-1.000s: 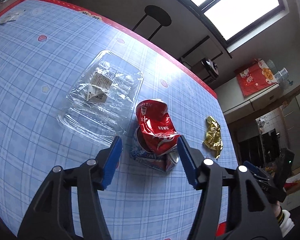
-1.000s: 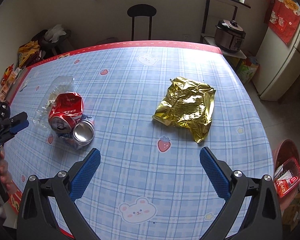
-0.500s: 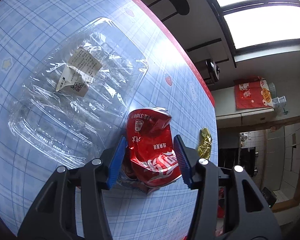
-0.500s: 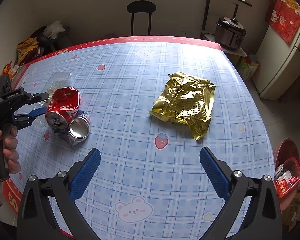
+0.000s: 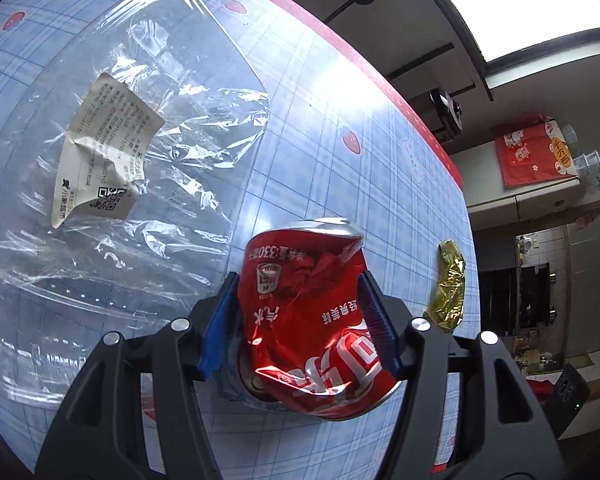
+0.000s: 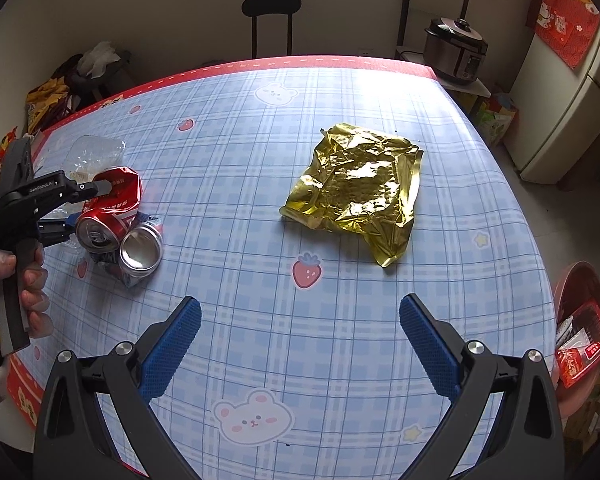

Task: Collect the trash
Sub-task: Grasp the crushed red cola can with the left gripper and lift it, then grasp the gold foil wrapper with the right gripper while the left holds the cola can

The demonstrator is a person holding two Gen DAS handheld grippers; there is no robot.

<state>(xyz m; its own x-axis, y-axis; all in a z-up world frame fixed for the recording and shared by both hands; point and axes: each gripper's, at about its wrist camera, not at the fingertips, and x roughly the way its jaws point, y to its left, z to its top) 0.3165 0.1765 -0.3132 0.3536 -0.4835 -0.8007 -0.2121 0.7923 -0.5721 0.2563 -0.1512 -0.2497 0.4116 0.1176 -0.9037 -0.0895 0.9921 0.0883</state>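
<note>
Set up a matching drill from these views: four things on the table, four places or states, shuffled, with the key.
Things:
1. red can
2. gold wrapper
3. paper label
4. silver-ended can

Places or states:
A. on the clear plastic tray
B. flat, alone mid-table
C. between the left gripper pads
D. beside the red can, open end facing the right wrist camera

Pairs: 1-C, 2-B, 3-A, 4-D

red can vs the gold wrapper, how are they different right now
The red can is a crushed, bulky metal drink can; the gold wrapper is a thin, crinkled foil sheet lying flat. The can sits between the left gripper fingers, leaning on a second can; the wrapper lies alone, ahead of the open right gripper. Both are shiny, crumpled trash on the table.
</note>
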